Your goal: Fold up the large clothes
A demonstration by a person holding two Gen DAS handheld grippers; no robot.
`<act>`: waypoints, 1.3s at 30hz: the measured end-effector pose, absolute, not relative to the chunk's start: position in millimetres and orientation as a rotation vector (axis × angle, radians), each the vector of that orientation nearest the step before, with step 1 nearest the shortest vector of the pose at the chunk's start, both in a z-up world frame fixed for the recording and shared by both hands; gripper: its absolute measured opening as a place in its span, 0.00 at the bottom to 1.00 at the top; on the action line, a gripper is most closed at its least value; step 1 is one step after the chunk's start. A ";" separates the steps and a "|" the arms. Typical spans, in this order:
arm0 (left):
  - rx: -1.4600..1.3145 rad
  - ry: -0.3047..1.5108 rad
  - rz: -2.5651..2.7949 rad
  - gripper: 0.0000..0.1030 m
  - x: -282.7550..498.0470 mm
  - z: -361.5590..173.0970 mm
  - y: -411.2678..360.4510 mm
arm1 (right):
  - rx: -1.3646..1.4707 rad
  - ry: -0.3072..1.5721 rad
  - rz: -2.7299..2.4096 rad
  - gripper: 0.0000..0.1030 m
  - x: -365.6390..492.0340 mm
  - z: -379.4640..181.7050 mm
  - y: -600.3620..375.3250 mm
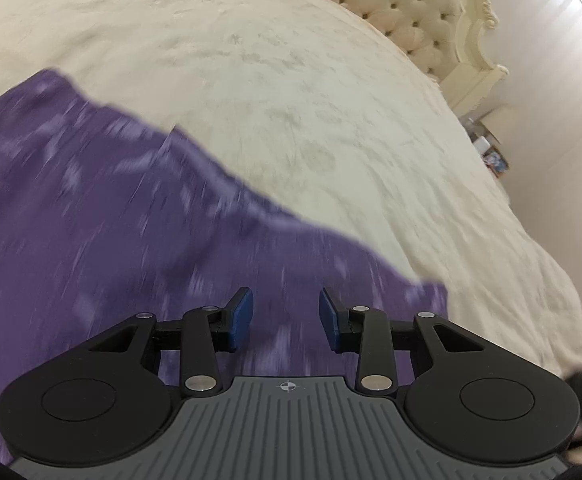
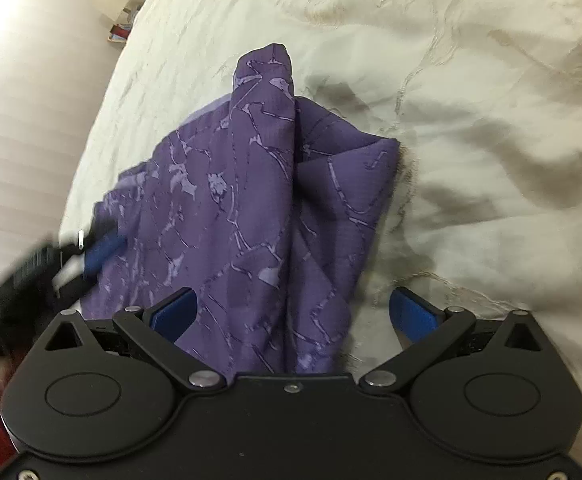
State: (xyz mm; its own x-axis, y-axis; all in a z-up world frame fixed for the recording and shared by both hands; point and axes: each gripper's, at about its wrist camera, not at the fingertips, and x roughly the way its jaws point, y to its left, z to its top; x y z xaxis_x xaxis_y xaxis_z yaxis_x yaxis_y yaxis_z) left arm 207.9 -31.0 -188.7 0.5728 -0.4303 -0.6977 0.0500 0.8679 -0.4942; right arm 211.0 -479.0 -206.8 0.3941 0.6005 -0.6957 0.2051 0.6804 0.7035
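One purple garment (image 2: 259, 200) lies bunched on the bed (image 1: 291, 100), under both grippers. I judge it light, soft and limp; best taken at an edge or corner. Left gripper (image 1: 287, 316) is parted, holding nothing. Right gripper (image 2: 291, 312) spread wide, straddling the cloth ungripped.

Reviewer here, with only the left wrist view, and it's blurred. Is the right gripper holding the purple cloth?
Observer: No. The right gripper is wide open over the purple garment, clamping nothing.
Operator: What shape is the garment in there?
Observer: Bunched, with a fold peaking upward, lying on the cream bedspread.
Operator: Does the left gripper show in that view?
Observer: Yes, blurred, at the garment's left edge.
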 end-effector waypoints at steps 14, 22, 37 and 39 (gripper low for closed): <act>-0.475 0.990 -0.238 0.27 176.3 -222.0 -8.6 | 0.943 1.199 0.358 0.47 217.9 -212.8 -487.9; -0.446 0.962 -0.282 0.28 157.9 -207.6 -0.3 | 0.986 1.132 0.378 0.24 208.6 -185.0 -487.6; -0.444 0.981 -0.373 0.29 140.3 -200.7 17.3 | 0.997 1.065 0.344 0.24 201.6 -135.9 -460.7; -0.434 0.956 -0.416 0.29 160.8 -194.7 16.0 | 0.993 1.053 0.328 0.25 199.2 -129.0 -456.2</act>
State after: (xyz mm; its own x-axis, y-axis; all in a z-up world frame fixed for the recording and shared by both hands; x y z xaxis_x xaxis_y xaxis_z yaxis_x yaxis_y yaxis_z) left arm 160.8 16.0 -194.7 0.5121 -0.5194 -0.6841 0.1471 0.8377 -0.5260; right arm 199.2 -456.2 -129.0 0.4960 0.6536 -0.5716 0.2137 0.5462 0.8100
